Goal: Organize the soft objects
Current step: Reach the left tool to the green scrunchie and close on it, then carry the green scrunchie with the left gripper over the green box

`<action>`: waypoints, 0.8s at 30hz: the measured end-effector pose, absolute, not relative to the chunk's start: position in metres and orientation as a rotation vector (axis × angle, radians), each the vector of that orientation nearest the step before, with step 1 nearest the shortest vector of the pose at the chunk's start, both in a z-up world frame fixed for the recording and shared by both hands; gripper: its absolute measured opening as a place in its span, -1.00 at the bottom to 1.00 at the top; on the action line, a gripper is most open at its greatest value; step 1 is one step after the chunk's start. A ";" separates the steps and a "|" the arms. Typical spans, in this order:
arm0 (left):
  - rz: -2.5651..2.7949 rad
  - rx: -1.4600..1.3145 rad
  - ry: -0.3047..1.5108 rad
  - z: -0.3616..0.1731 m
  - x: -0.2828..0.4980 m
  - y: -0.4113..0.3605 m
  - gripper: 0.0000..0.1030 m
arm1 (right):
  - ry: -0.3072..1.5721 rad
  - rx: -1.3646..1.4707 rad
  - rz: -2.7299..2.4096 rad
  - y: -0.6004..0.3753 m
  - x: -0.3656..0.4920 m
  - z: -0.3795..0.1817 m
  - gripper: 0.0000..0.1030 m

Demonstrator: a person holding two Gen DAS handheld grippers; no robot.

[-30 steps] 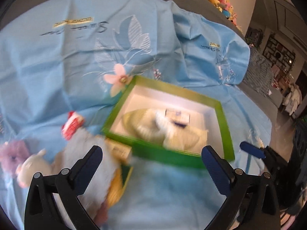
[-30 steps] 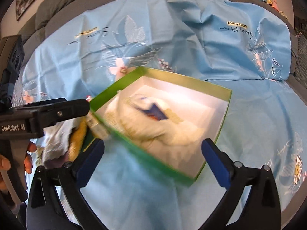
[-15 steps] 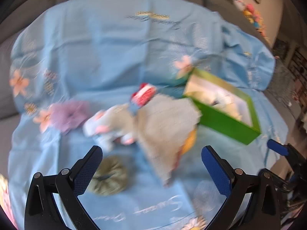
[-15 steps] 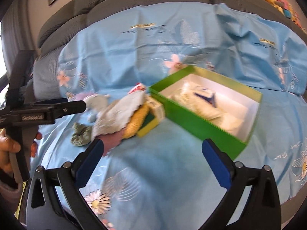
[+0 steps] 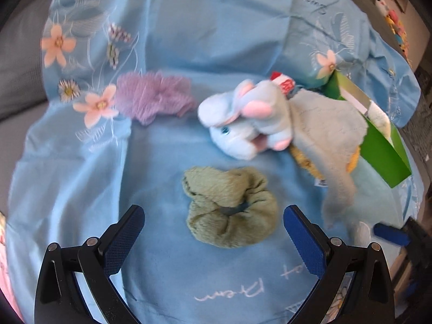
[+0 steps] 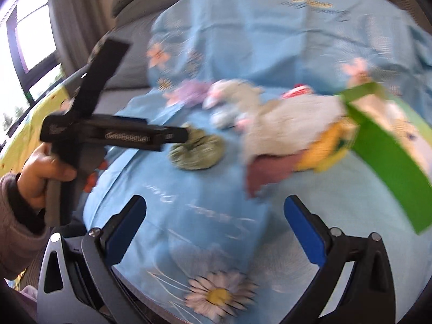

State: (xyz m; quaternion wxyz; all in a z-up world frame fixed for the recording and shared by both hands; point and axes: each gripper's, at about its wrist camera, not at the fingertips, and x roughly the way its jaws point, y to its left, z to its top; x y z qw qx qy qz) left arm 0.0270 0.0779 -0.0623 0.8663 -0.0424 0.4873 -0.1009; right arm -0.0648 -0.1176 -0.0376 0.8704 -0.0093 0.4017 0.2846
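Observation:
My left gripper (image 5: 213,232) is open and empty, just short of a green fuzzy scrunchie (image 5: 229,208) lying on the blue cloth. Beyond it lie a white plush bunny (image 5: 243,124), a purple scrunchie (image 5: 154,97) to the left, and a grey cloth (image 5: 329,132) over a yellow item. A green box (image 5: 383,145) stands at the right. My right gripper (image 6: 214,226) is open and empty, held back from the pile. In its blurred view the green scrunchie (image 6: 197,151), the grey cloth (image 6: 289,124), the box (image 6: 388,156) and the left gripper's body (image 6: 113,135) show.
A blue flowered cloth (image 5: 189,27) covers a grey sofa (image 5: 16,54). A pink cloth (image 6: 270,172) lies under the grey one. A window (image 6: 27,27) is at the far left. Plush toys (image 5: 391,19) sit at the back right.
Both grippers have swung left, away from the green box. The left one has come down close to the green scrunchie, which now lies between its fingers' line.

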 end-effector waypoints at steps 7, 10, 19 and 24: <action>-0.231 -0.145 1.050 -0.083 0.042 0.091 0.55 | 0.882 -0.098 0.666 -0.052 -0.028 -0.065 0.74; -0.263 -0.159 1.069 -0.090 0.049 0.092 0.31 | 0.919 -0.129 0.623 -0.040 -0.007 -0.080 0.56; -0.379 -0.246 1.084 -0.099 0.054 0.095 -0.61 | 0.955 -0.158 0.589 -0.029 0.022 -0.096 -0.47; -0.419 -0.270 1.073 -0.096 0.048 0.093 -0.81 | 0.962 -0.152 0.598 -0.029 0.026 -0.097 -0.83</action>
